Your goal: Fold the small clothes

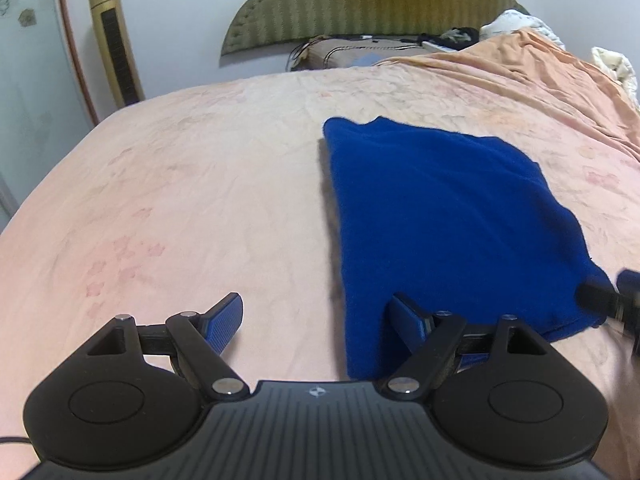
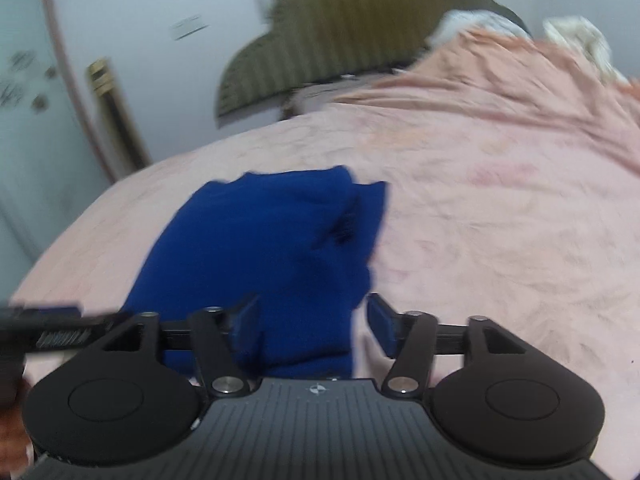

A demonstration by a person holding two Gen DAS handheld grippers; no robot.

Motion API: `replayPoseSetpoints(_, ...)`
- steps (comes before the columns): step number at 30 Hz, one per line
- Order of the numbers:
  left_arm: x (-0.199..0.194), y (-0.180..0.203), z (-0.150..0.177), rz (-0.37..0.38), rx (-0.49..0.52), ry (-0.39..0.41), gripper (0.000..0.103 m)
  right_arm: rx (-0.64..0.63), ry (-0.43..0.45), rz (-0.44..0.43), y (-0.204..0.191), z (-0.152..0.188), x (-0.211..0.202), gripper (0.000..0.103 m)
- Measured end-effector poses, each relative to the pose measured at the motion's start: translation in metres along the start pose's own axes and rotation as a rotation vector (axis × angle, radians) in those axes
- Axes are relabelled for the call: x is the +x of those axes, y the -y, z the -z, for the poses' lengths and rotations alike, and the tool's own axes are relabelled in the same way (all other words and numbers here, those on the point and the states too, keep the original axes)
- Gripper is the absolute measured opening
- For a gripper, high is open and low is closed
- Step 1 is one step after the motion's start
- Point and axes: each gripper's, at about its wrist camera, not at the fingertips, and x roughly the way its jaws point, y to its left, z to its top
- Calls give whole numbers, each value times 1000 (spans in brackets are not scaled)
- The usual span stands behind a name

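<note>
A folded blue fleece garment point(image 1: 440, 216) lies flat on the pink bed sheet point(image 1: 180, 200). My left gripper point(image 1: 316, 312) is open and empty at its near left corner; the right finger point(image 1: 408, 320) rests over the cloth edge, the left finger over bare sheet. In the right wrist view the garment point(image 2: 260, 248) lies ahead, blurred. My right gripper point(image 2: 312, 320) is open above its near edge, holding nothing. The right gripper's tip point(image 1: 612, 300) shows at the garment's near right corner in the left view.
A crumpled orange-pink blanket point(image 1: 520, 64) and white bedding point(image 1: 612, 64) are heaped at the far right. An olive headboard point(image 1: 368, 0) and pillow stand at the back. A gold tower fan point(image 1: 114, 40) and a glass door stand left of the bed.
</note>
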Motion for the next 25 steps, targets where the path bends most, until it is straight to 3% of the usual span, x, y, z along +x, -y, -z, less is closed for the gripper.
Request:
replayPoseSetpoints(3,0,-1,7,3,-19,-21,81,-124,-15,36,-23,10,-4,90)
replayPoseSetpoints(6,-5,2,15,0,-13,-23,81,-217,-29,68,-40,18,-6,96)
replayPoseSetpoints(25,-25,4,47,-6,-3,-49,82,-263,-63,66,-55,44,-28,99)
